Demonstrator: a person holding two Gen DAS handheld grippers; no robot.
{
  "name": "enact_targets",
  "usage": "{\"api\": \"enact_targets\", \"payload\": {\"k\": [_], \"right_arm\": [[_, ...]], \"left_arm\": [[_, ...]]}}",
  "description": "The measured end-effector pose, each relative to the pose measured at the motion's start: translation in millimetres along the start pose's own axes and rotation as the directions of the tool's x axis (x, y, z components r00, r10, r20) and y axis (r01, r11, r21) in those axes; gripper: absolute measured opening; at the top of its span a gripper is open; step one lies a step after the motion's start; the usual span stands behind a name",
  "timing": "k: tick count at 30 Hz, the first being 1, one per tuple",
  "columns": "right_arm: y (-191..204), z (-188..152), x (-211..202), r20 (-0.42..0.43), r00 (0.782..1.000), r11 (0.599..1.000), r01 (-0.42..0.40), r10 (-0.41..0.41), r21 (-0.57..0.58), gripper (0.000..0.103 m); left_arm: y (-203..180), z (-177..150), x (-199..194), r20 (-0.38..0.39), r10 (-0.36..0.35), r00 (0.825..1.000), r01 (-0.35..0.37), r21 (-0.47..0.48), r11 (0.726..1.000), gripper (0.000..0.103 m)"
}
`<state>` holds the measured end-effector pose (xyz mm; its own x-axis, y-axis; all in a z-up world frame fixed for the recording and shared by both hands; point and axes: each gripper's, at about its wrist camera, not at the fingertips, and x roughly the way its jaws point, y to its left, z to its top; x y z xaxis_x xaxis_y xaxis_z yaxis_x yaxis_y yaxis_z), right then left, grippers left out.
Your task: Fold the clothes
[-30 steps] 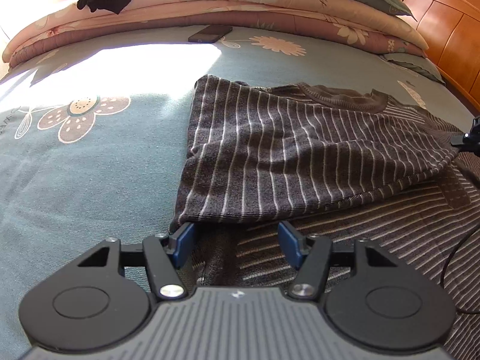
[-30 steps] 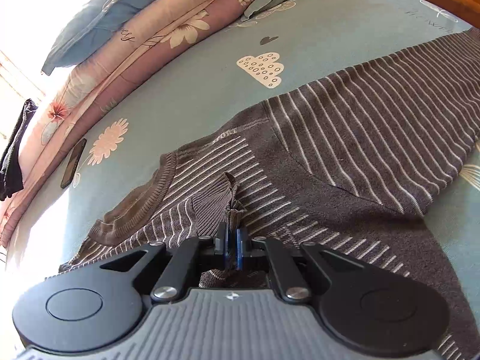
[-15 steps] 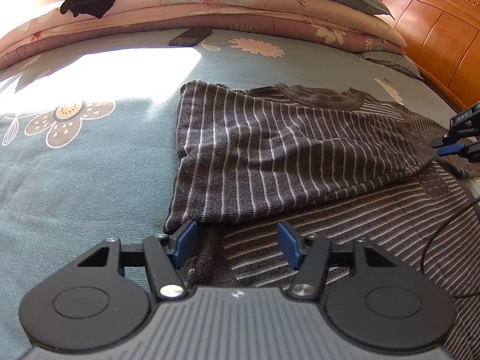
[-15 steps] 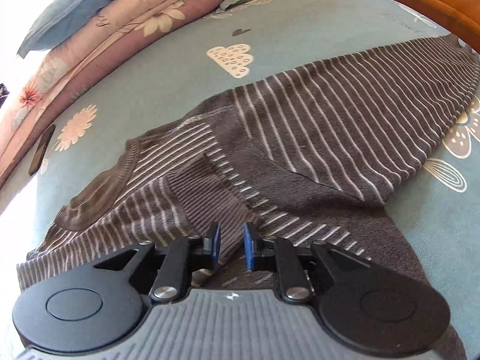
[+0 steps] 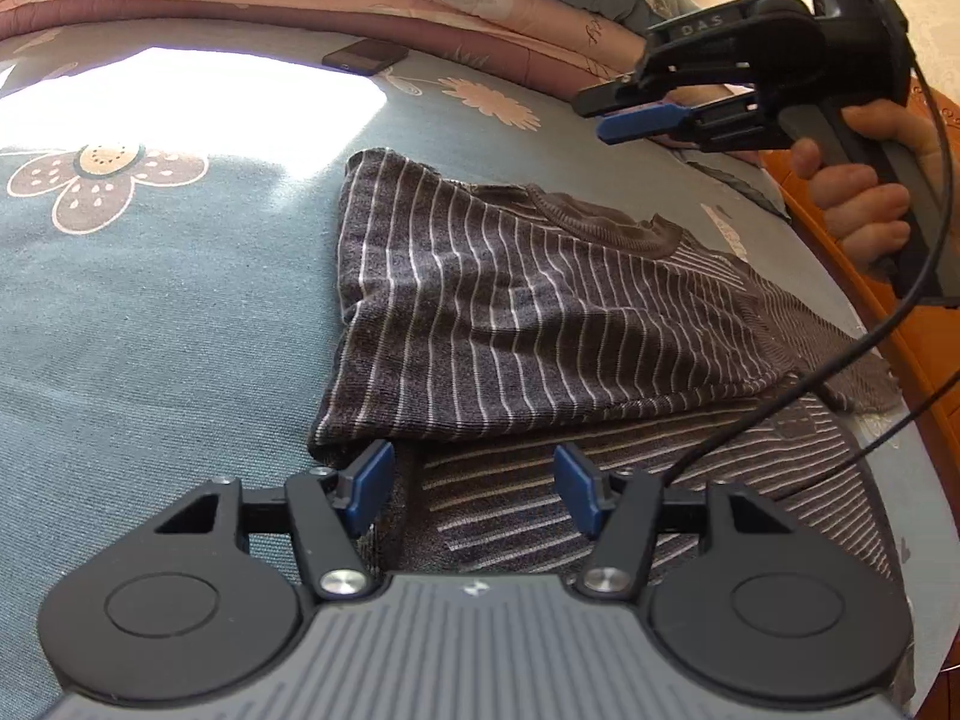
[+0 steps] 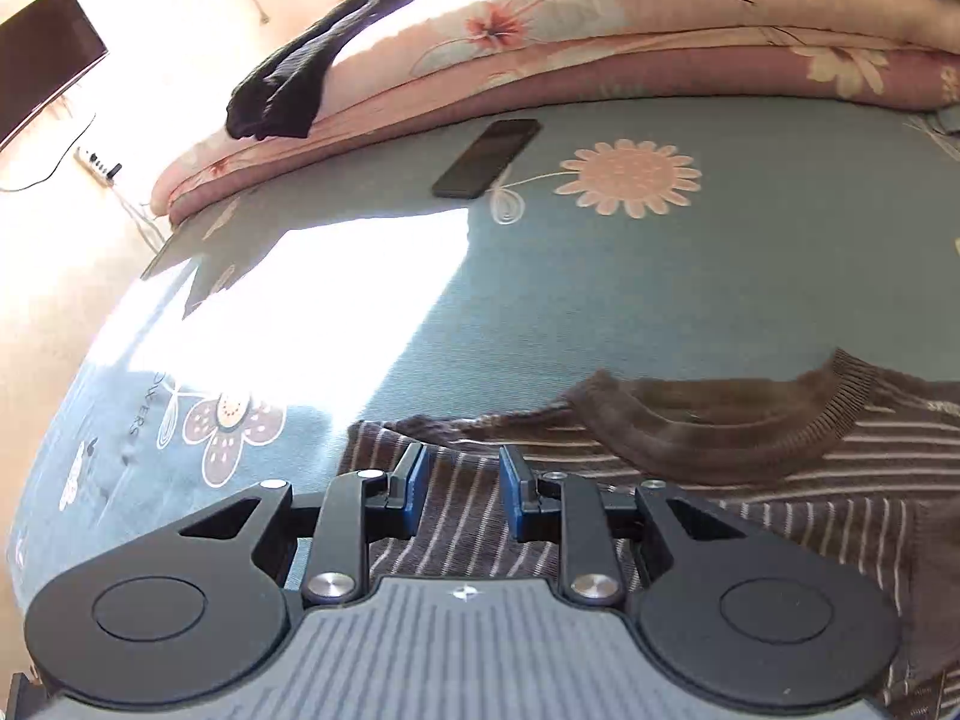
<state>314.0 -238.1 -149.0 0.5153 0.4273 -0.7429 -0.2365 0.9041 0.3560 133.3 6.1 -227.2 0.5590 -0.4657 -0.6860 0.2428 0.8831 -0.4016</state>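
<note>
Lifted off the striped sweater (image 6: 750, 516), the right gripper (image 6: 462, 489) has just been opening (nothing between its fingers); the left gripper (image 5: 474, 492) hovers spread, empty, over the sweater's fold.

A teal bedsheet (image 6: 600, 300) with printed flowers fills both views. On it, toward twelve o'clock in the right wrist view, lies a dark phone (image 6: 487, 157), just beside a folded floral quilt (image 6: 600, 60). A black garment (image 6: 312, 72) drapes the quilt at eleven o'clock (a dark screen (image 6: 42, 54) hangs at ten). A wooden headboard (image 5: 936, 372) stands at three o'clock in the left wrist view.
</note>
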Motion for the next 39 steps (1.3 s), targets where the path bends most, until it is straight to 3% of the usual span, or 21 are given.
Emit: {"api": "enact_targets", "payload": {"k": [5,8,13,16,18,19,21,24,26,30,35,37,39], "right_arm": [[30.9,14.9,28.8,-0.059,0.998,0.993,-0.004,-0.003,-0.118,0.030],[30.7,11.8,35.9,-0.067,0.998,0.994,-0.013,0.006,-0.106,0.034],[15.9,-10.2,48.8,-0.085,0.993,0.997,-0.080,0.078,-0.016,0.034],[18.2,-5.7,56.8,-0.100,0.988,0.989,-0.128,0.120,-0.074,0.034],[16.6,12.8,67.9,-0.118,0.980,0.982,-0.169,0.159,-0.087,0.035],[13.9,24.9,75.2,-0.135,0.972,0.977,-0.204,0.194,-0.063,0.040],[9.2,48.0,92.4,-0.184,0.941,0.959,-0.283,0.282,0.021,0.046],[11.9,79.1,126.3,-0.306,0.876,0.928,-0.356,0.373,0.112,0.049],[18.8,92.1,150.5,-0.410,0.833,0.927,-0.353,0.372,0.126,0.053],[28.5,105.3,188.2,-0.565,0.775,0.956,-0.276,0.282,0.098,0.058],[32.7,91.4,222.8,-0.703,0.653,0.956,-0.250,0.281,0.150,0.058],[36.0,85.9,234.1,-0.717,0.625,0.948,-0.266,0.307,0.174,0.060],[38.3,87.4,239.5,-0.703,0.623,0.936,-0.290,0.343,0.199,0.060]], "left_arm": [[43.3,37.2,-22.2,0.102,-0.130,0.986,0.145,-0.154,0.977,0.059],[84.0,72.3,-6.7,0.140,-0.152,0.978,0.185,-0.259,0.948,0.057],[134.6,125.0,70.3,0.076,-0.196,0.978,0.210,-0.357,0.910,0.052],[138.8,137.4,104.6,-0.006,-0.302,0.953,0.278,-0.369,0.887,0.052],[129.9,135.5,114.0,-0.045,-0.295,0.955,0.266,-0.321,0.909,0.052],[125.5,132.2,115.7,-0.052,-0.291,0.955,0.263,-0.302,0.916,0.052],[117.0,124.8,118.0,-0.062,-0.287,0.956,0.261,-0.267,0.928,0.053],[113.8,118.2,116.0,-0.039,-0.279,0.959,0.259,-0.271,0.927,0.054],[115.1,116.1,115.1,-0.025,-0.281,0.959,0.263,-0.283,0.922,0.054],[116.2,113.1,113.0,0.000,-0.285,0.959,0.273,-0.286,0.919,0.054],[107.8,115.6,105.6,0.019,-0.262,0.965,0.259,-0.222,0.940,0.054],[101.8,117.6,100.0,0.030,-0.262,0.965,0.263,-0.185,0.947,0.054],[95.1,120.2,93.4,0.046,-0.283,0.958,0.287,-0.152,0.946,0.054]]}}
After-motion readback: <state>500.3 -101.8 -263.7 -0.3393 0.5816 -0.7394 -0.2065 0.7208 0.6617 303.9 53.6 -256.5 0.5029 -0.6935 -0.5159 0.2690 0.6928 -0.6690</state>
